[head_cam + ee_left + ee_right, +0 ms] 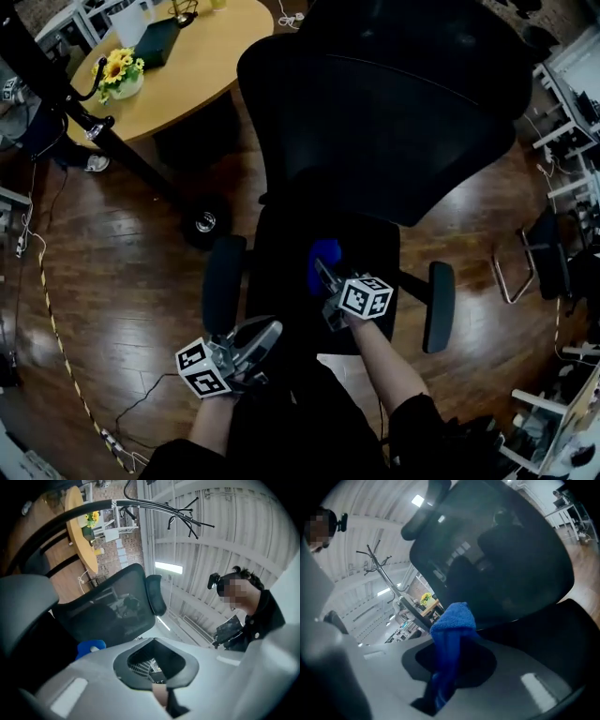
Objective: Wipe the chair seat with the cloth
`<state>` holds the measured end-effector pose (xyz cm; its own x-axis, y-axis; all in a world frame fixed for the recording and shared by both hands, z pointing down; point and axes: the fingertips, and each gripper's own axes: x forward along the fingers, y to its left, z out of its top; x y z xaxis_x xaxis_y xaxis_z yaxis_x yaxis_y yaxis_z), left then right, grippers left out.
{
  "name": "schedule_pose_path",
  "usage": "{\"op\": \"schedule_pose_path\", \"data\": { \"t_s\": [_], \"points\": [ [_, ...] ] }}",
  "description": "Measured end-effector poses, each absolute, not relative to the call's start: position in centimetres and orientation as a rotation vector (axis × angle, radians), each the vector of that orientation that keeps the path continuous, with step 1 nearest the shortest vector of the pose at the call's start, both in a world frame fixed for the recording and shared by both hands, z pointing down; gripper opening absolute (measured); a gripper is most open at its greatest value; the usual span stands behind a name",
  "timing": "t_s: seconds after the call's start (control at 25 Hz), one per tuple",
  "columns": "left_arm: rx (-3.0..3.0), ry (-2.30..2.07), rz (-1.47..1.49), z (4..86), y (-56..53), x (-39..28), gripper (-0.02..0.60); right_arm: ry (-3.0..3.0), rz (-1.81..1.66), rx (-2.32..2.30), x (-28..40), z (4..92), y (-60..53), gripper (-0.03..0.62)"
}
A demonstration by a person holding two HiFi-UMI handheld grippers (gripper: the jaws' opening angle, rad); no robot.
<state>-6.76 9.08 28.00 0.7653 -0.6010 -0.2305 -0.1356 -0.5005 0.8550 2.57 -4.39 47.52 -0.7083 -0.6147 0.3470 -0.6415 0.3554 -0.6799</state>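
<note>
The left hand-held gripper [258,339] hangs low by the person's lap at the front edge of the chair seat [370,248], and its own view shows its jaws together with nothing between them. Just beyond it, the right hand-held gripper [328,281] reaches over the black seat with its jaws clamped on the blue cloth [323,258]. The cloth bunches out past the tips near the foot of the mesh backrest [394,103]. Whether the cloth presses on the seat cannot be told. The 2 armrests [223,286] flank the seat, 1 beside each gripper. Farther off on the wooden floor [122,281] stands a round worktop [202,56] carrying a pot of sunflowers [119,73].
</note>
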Motion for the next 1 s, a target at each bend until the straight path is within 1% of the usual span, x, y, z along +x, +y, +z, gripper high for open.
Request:
{"op": "schedule_pose_path", "data": {
  "t_s": [0.12,0.36,0.44,0.6,0.8,1.0],
  "points": [
    [2.002,-0.642,-0.638,30.7,7.9,-7.7,-0.008,-2.543,1.369,1.117,-0.8,52.1,-8.0,0.061],
    [1.947,-0.696,-0.718,33.3,6.5,-9.2,-0.008,-2.599,1.415,0.976,-8.7,56.3,-15.3,0.061],
    [1.94,-0.717,-0.711,34.0,6.7,-9.5,-0.008,-2.533,1.434,0.979,-10.1,59.1,-16.6,0.061],
    [1.938,-0.711,-0.692,34.8,6.7,-9.7,-0.008,-2.337,1.367,1.059,-9.4,64.5,-17.4,0.061],
    [1.926,-0.703,-0.66,36.6,6.3,-9.8,-0.008,-2.237,1.355,1.14,-7.5,66.1,-17.8,0.061],
    [1.927,-0.666,-0.636,36.6,6.0,-9.2,-0.008,-2.117,1.391,1.305,-1.1,66.9,-17.5,0.061]
  ]
}}
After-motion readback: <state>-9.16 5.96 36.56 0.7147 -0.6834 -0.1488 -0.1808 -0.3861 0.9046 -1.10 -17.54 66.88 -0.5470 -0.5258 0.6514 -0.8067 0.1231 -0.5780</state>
